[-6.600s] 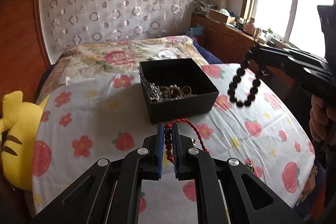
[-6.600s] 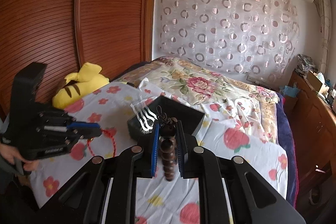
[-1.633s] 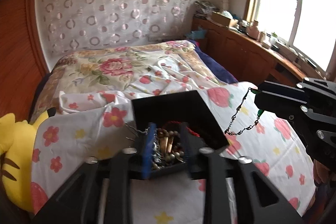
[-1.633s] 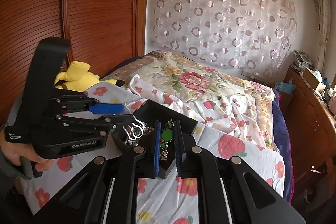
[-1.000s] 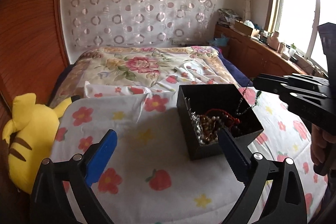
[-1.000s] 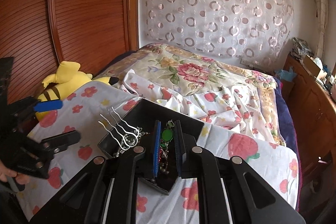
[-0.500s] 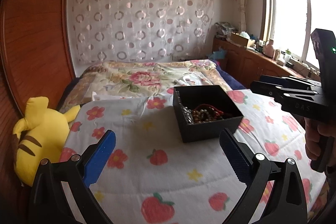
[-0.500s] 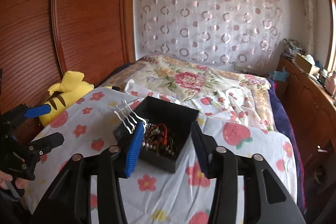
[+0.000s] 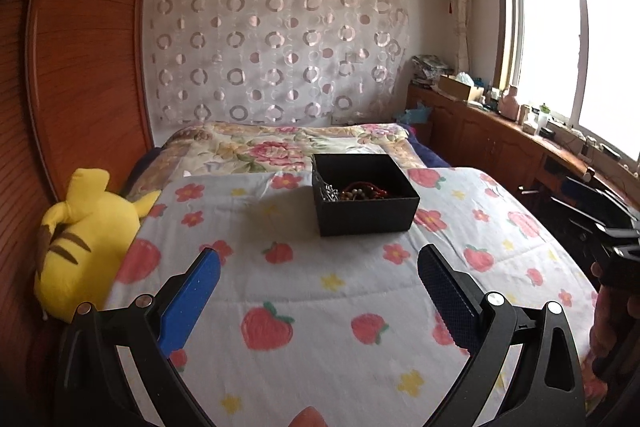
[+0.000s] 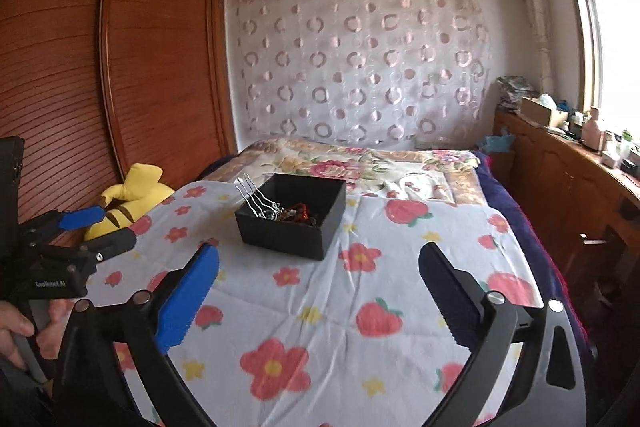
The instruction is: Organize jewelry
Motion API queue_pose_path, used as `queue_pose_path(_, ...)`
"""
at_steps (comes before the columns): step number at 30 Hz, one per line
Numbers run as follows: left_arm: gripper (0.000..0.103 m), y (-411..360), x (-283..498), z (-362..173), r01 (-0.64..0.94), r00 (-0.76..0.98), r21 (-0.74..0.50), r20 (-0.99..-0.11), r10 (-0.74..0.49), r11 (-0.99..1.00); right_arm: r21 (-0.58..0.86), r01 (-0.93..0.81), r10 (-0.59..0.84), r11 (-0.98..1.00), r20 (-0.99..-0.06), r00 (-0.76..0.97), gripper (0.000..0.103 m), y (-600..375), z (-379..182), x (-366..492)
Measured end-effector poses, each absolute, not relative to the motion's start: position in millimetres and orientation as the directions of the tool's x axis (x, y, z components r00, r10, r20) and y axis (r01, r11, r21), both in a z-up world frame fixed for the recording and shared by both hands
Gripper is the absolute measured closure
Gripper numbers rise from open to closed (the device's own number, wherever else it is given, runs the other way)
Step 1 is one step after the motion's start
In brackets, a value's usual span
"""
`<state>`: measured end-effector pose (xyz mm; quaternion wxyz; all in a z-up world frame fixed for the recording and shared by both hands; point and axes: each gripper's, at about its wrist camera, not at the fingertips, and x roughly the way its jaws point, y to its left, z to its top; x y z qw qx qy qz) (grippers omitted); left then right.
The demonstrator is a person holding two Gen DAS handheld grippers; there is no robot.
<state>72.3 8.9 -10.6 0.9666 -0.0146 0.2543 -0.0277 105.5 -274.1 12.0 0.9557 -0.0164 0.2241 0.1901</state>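
Right wrist: jewelry (image 10: 295,214) in black box (image 10: 294,227)

Left black two-finger gripper with one blue pad and one dark pad (image 9: 318,273): jaws spread wide, nothing between them, pointing forward and somewhat downward. In the right wrist view it shows at the left edge (image 10: 102,227), its handle gripped by the person's left hand (image 10: 24,327), fingers curled round the grip.

Right black two-finger gripper, same build (image 10: 318,269): jaws opening, wide apart, nothing between them, tilted slightly down. The person's right hand (image 9: 612,323) grips its handle at the right edge of the left wrist view.
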Motion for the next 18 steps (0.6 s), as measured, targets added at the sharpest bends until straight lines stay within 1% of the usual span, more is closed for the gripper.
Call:
queue_pose_path(7, 0.008, 2.2, 53.2, -11.4, 0.034, 0.874, 0.0, -0.485, -0.03, 0.999, 0.082, -0.319, 0.323, 0.944, -0.42, 0.848, 0.002, -286.3, 6.3, 85.2)
queue_pose_path(18, 0.008, 1.6, 48.9, -12.7, 0.031, 0.875, 0.001, -0.484, -0.027, 1.0, 0.077, -0.303, 0.306, 0.95, -0.424, 0.852, 0.002, -287.0, 0.1, 85.3)
